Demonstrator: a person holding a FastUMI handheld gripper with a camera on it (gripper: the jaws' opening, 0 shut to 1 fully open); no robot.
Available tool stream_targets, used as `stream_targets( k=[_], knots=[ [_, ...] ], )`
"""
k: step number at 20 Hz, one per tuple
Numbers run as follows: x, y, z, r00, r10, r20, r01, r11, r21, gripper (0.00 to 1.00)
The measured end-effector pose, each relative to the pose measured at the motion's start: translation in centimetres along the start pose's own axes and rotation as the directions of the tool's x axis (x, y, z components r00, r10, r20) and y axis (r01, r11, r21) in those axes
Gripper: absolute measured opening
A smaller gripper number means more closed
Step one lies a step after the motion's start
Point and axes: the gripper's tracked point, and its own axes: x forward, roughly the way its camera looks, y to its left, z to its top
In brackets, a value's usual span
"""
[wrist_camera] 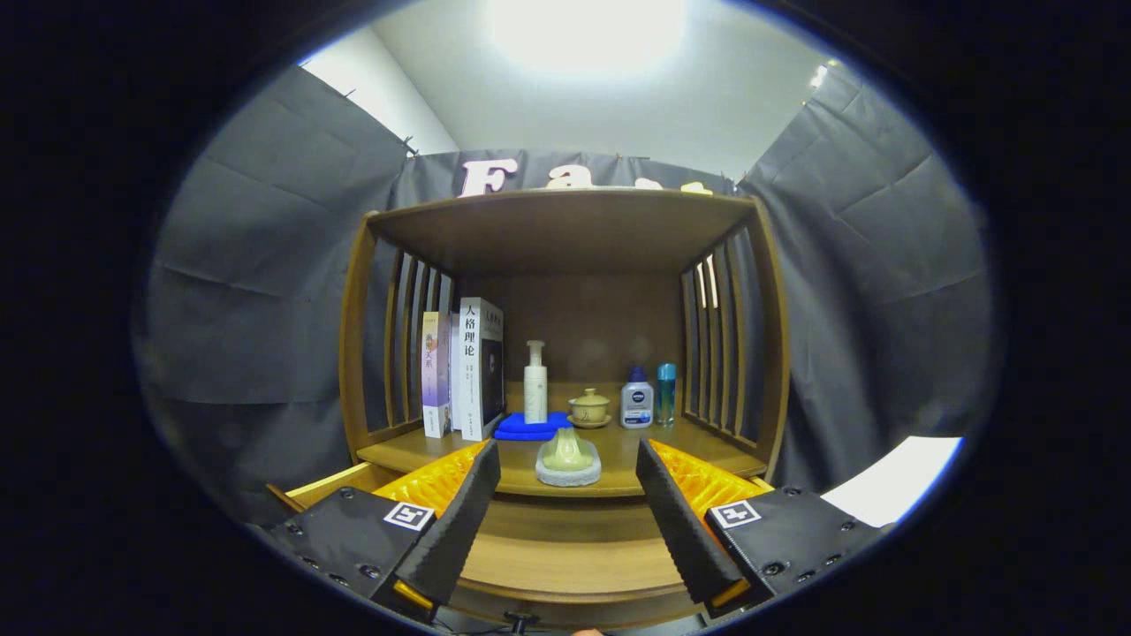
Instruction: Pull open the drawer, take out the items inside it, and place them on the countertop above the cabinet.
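Wooden cabinet countertop (424, 452), drawer (565, 565) pulled open below.
Gripper (565, 517) fingers wide, empty; a pale green figurine on its grey pad (567, 459) sits at 12 o'clock just beyond them. Placing looks finished; next, check the drawer for remaining items.

Open lane to the counter's front edge

The tool (565, 495) is spread wide with nothing between its fingers; just ahead, a small pale piece on a grey pad (568, 459) blocks the counter (618, 477) front; 2 books (466, 367) and 3 bottles (636, 397) crowd the back.
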Motion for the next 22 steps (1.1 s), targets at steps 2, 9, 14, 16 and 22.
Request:
stream_targets(
  k=[2,9,14,16,22],
  knots=[
    [-1.5,0.5,-0.9,1.0,0.01,0.007,-0.01,1.0,0.005,0.98],
    [-6.2,1.5,-7.8,0.997,0.031,-0.069,-0.037,0.996,-0.084,0.99],
    [-7.8,1.1,-12.2,0.992,0.003,-0.129,-0.018,0.993,-0.116,1.0],
    [-7.9,1.8,-13.9,0.988,0.015,-0.157,-0.033,0.994,-0.108,1.0],
    [-6.9,2.9,-18.5,0.959,0.026,-0.283,-0.047,0.997,-0.068,1.0]
  ],
)
